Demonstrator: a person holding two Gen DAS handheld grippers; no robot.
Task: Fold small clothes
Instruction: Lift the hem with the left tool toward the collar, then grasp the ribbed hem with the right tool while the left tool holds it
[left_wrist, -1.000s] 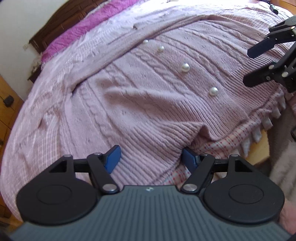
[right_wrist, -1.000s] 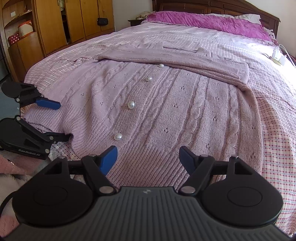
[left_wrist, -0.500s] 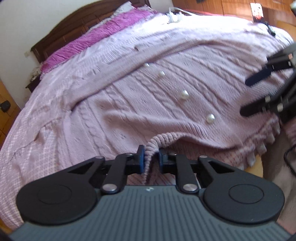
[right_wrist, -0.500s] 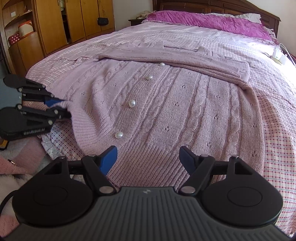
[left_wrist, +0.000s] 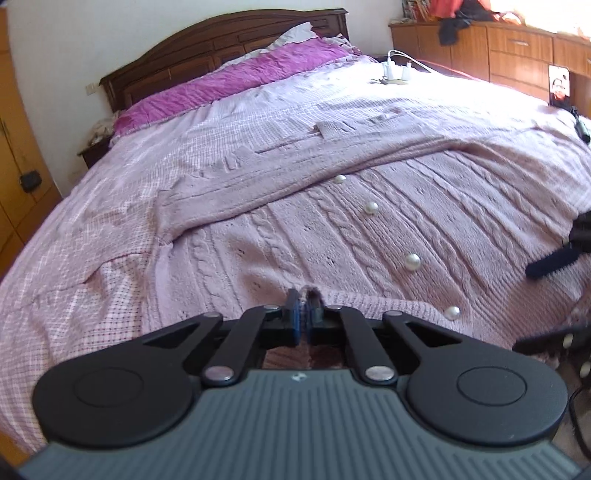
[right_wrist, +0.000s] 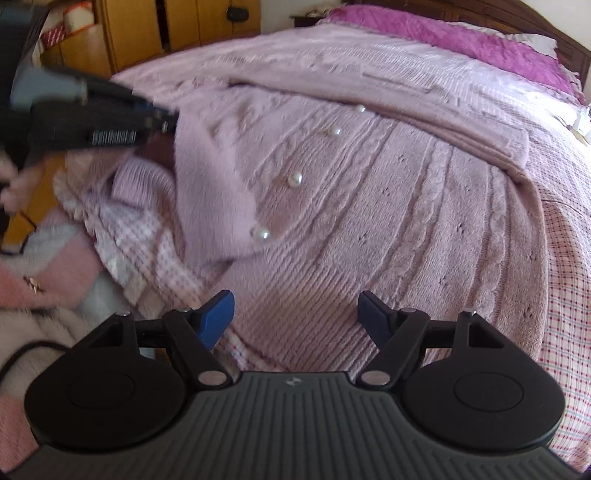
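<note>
a pale pink cable-knit cardigan with round pearl buttons lies spread on the bed, over a thin checked cover. the left gripper has its blue-padded fingers pinched onto the ribbed hem, lifting a corner so the smooth inner face shows. the right gripper hovers over the hem with fingers wide apart, holding nothing.

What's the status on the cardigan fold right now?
Left gripper shut on cardigan hem, corner lifted. Right gripper open over the hem, holding nothing. Sleeves lie folded across the chest. Nothing in the way on the bedspread.
</note>
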